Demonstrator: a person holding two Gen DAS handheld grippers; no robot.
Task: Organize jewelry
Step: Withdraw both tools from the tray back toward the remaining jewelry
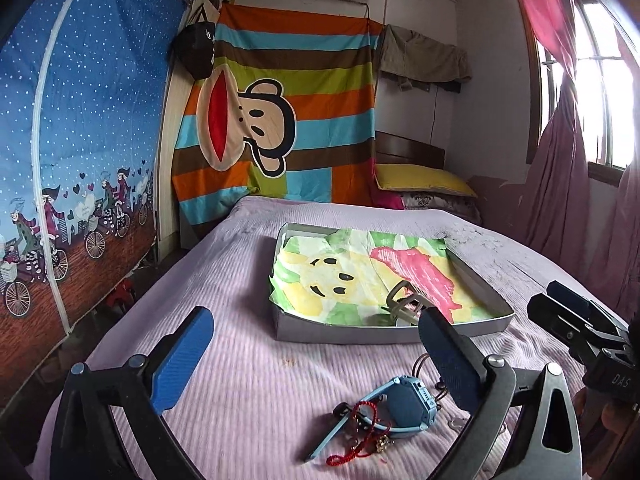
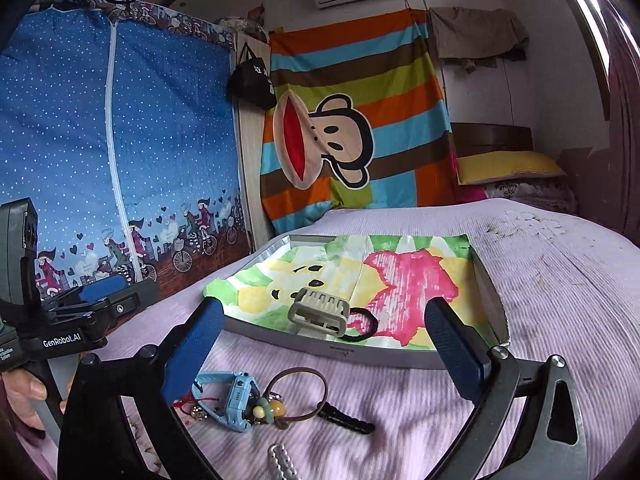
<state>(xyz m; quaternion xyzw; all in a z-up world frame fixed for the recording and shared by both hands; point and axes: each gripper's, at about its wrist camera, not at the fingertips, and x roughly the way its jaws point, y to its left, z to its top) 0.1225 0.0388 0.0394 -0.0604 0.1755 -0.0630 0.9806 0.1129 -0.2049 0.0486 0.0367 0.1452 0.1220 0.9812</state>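
Two pairs of hand-held tongs, alike in build. Left tongs [image 1: 316,352]: black curved arms shaped like a wide fork, each tipped with a long blue ribbed pad [image 1: 182,362], silver round-headed screws at the pivots, triangular cut-out in the outer link. Right tongs [image 2: 324,344]: same black frame, blue textured fingers [image 2: 454,346], silver screws, same triangular opening. On the left body seen from the right: boxy black housing, white "GenRobot.AI" lettering, grey handle below. On the right body seen from the left: white "DAS" marking. Bare hand [image 2: 22,396] on the grey handle, no sleeve visible.
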